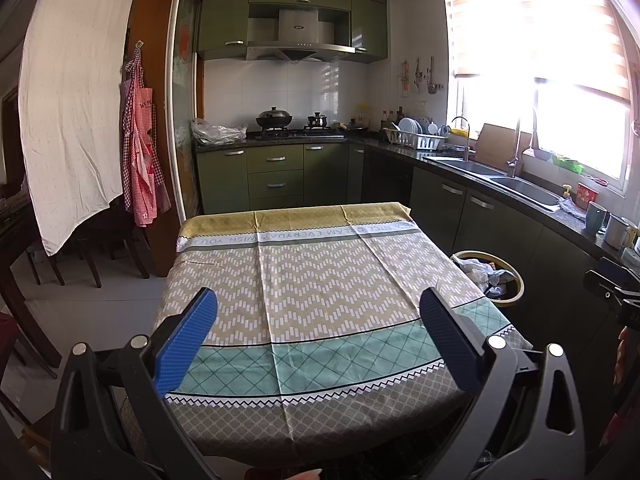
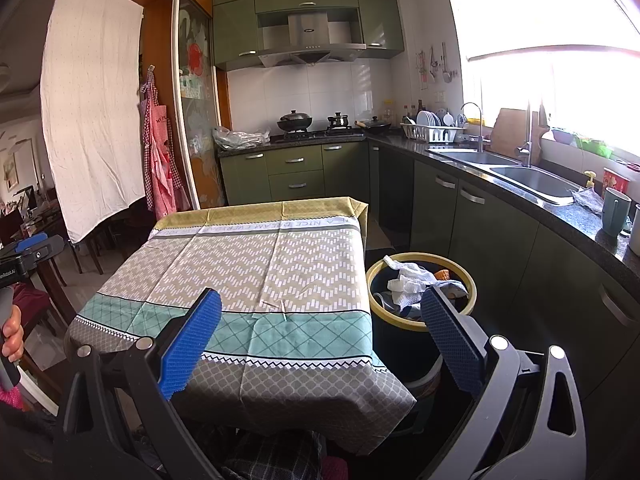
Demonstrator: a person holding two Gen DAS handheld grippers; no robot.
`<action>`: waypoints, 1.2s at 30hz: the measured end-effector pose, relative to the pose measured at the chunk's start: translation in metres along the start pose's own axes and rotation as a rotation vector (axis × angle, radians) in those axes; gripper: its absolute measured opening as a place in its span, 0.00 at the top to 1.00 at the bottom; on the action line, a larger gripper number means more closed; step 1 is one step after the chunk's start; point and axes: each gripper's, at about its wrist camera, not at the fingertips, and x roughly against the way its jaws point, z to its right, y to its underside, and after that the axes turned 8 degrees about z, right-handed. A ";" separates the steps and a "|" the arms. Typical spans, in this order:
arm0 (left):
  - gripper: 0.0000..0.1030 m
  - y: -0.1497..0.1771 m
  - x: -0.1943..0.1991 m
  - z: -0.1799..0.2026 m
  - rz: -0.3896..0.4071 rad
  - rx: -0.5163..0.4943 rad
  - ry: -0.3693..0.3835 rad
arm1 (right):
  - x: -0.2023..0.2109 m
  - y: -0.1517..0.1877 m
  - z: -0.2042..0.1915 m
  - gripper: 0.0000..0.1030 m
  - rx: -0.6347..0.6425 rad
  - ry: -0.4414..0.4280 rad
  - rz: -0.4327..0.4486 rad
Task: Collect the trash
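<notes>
yellow-rimmed bin (image 2: 420, 280) holding crumpled paper (image 2: 408, 280) stands beside tablecloth (image 2: 260, 272) edge.

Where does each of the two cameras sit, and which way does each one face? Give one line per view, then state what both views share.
Left wrist: sits on the left gripper, facing along its open fingers over the table towards the stove; the right gripper's body shows at the right edge.
Right wrist: sits on the right gripper, facing the same way but nearer the trash bin; the left hand shows at the left edge.
Shared: table, bin, stove, sink.
</notes>
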 end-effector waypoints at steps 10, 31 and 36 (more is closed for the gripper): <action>0.06 0.001 0.000 -0.001 0.001 -0.002 -0.003 | -0.001 0.000 0.000 0.05 0.000 -0.001 0.000; 0.06 0.001 0.000 -0.003 -0.001 -0.003 0.001 | -0.003 0.003 0.000 0.05 -0.002 -0.001 -0.002; 0.06 0.001 0.000 -0.003 0.000 -0.003 0.001 | -0.003 0.003 0.000 0.05 -0.001 -0.001 -0.003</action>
